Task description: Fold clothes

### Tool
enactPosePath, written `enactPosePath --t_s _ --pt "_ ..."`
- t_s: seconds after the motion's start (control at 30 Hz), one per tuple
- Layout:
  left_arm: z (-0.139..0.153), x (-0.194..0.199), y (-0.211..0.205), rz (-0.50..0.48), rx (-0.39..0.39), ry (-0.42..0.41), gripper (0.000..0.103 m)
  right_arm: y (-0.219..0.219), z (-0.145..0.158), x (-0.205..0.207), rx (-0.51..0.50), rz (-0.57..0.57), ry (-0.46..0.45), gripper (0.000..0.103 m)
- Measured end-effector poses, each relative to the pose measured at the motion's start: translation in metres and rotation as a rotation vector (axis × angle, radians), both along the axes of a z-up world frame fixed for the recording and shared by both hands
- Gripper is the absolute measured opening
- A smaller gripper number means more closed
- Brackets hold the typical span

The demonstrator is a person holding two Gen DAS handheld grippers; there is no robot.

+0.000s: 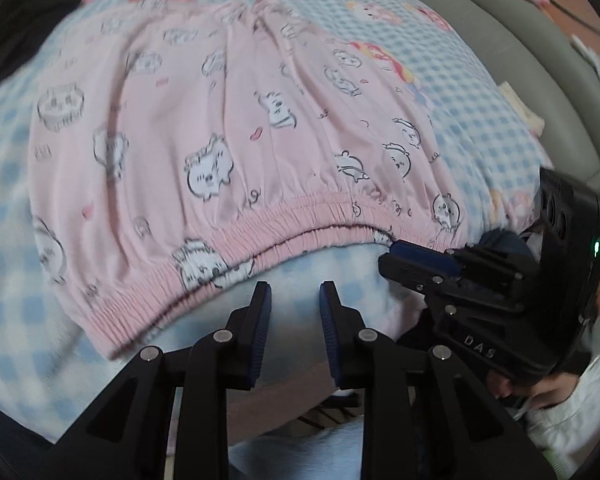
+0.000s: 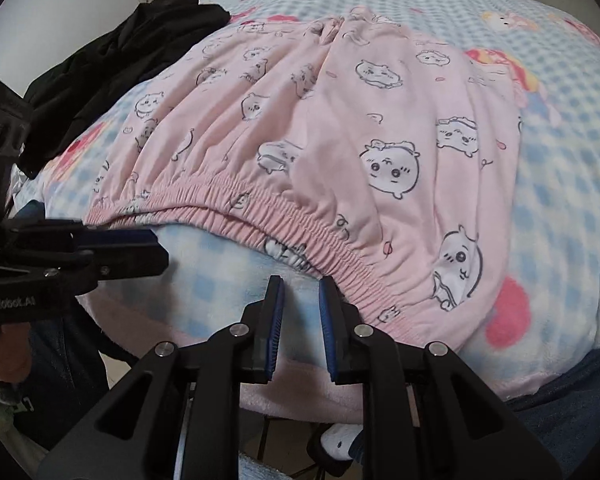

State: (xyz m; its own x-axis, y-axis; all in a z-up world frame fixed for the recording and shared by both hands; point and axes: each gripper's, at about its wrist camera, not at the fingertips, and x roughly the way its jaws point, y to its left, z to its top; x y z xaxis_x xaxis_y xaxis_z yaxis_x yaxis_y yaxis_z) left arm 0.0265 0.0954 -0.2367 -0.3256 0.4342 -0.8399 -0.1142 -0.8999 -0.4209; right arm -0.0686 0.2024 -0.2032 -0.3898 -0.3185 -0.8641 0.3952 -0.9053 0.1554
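Here a pair of pink pajama pants (image 1: 228, 148) printed with small white cartoon animals lies spread flat on a bed covered by a blue-and-white checked blanket (image 1: 480, 128), with the elastic waistband (image 1: 260, 240) turned toward the near edge and the legs running away across the bed. The left claw (image 1: 292, 292) hangs just short of the waistband near its middle, its two blue-padded fingers parted by a modest gap with only blanket showing between them, so it holds nothing. The right claw (image 2: 300, 288) sits likewise at the near edge, just beside the waistband, where the gathered hem curves down toward the edge of the bed; its fingers are also a little apart and grip nothing, though the right finger looks to be touching or nearly touching the elastic. In the left wrist view the right claw appears side-on close by the waistband's corner. A dark black garment (image 2: 112, 60) lies crumpled on the far left part of the bed, apart from the pants. A grey curved headboard or chair back (image 1: 500, 40) borders the blanket on the far right.
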Motion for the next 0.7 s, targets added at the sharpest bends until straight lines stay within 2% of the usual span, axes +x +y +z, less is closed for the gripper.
enactPosePath --t_s 0.1,0.17,0.27,0.37,0.5,0.63,0.7 --pt "-0.001 0.000 -0.009 0.081 0.031 -0.009 0.023 0.011 0.006 0.000 0.030 -0.055 0.040 0.016" --pt "0.001 0.004 -0.013 0.117 -0.030 0.011 0.022 0.019 0.008 0.000 0.048 -0.089 0.056 0.015" --pt "0.003 0.014 -0.026 0.168 -0.044 0.013 0.022 0.032 0.007 -0.004 0.059 -0.117 0.043 0.015" --pt "0.005 0.027 -0.041 0.199 -0.021 0.000 0.022 0.029 0.010 0.002 0.029 -0.106 0.047 0.017" --pt "0.013 0.047 -0.059 0.243 -0.004 0.035 0.022 0.031 0.020 0.012 -0.047 -0.101 0.051 0.017" --pt "0.027 0.061 -0.089 0.320 -0.014 0.085 0.023 0.047 0.028 0.021 -0.032 -0.183 0.074 0.017" --pt "0.021 0.057 -0.101 0.353 -0.025 0.061 0.023 0.060 0.027 0.022 -0.054 -0.242 0.057 0.017"
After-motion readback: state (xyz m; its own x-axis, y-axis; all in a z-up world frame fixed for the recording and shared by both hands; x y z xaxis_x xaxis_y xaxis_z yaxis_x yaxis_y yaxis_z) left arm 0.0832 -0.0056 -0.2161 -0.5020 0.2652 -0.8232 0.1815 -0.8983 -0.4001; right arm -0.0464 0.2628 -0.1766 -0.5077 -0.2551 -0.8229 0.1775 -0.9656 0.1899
